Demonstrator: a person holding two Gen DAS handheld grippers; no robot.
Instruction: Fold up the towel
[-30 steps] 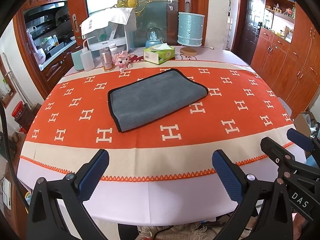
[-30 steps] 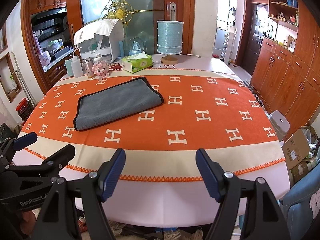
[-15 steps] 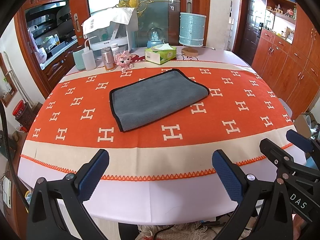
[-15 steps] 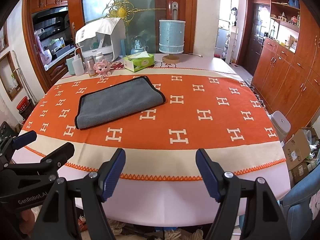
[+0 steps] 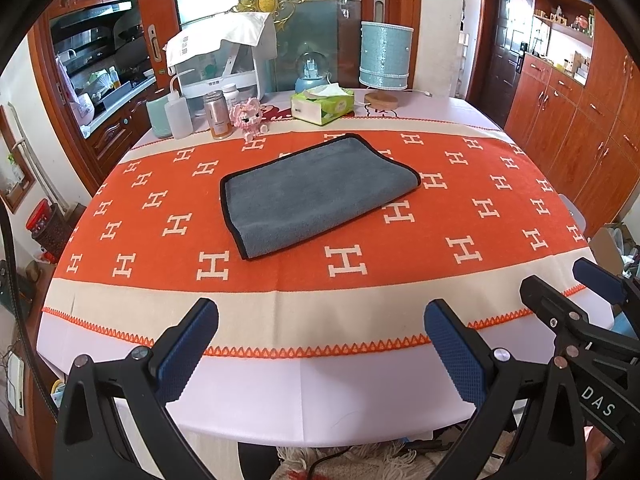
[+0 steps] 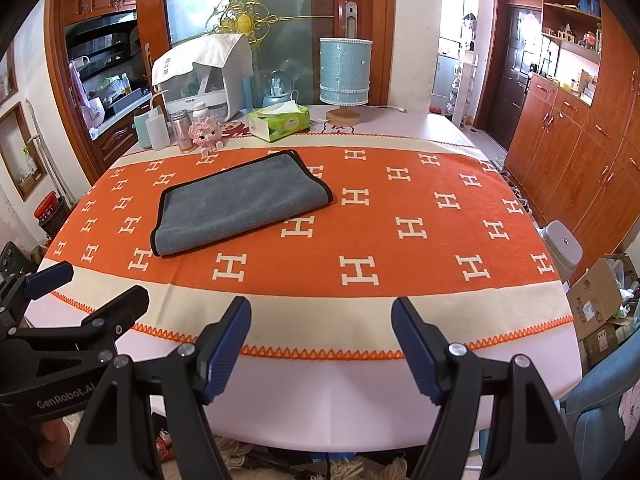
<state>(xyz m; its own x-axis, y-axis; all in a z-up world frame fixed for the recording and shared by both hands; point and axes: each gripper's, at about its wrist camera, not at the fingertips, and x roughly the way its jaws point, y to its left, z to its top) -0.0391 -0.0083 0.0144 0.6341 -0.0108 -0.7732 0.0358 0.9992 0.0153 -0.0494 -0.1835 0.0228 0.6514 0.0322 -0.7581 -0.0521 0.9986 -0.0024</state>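
A grey towel (image 5: 316,192) with a black edge lies folded flat on the orange patterned tablecloth (image 5: 480,216), left of the table's middle; it also shows in the right wrist view (image 6: 240,206). My left gripper (image 5: 320,344) is open and empty, held above the table's near edge, well short of the towel. My right gripper (image 6: 320,344) is open and empty, also above the near edge, to the right of the towel. Each gripper shows at the side of the other's view.
At the table's far side stand a green tissue box (image 5: 322,106), a blue lamp (image 5: 385,60), a pink toy (image 5: 248,116), bottles (image 5: 180,114) and a white appliance (image 5: 224,60). Wooden cabinets (image 6: 580,140) line the right wall. A grey stool (image 6: 562,246) stands at the right.
Both grippers have drifted slightly; the view has shifted a little and the towel sits marginally lower in the frames. The towel itself has not moved. Both grippers stay open.
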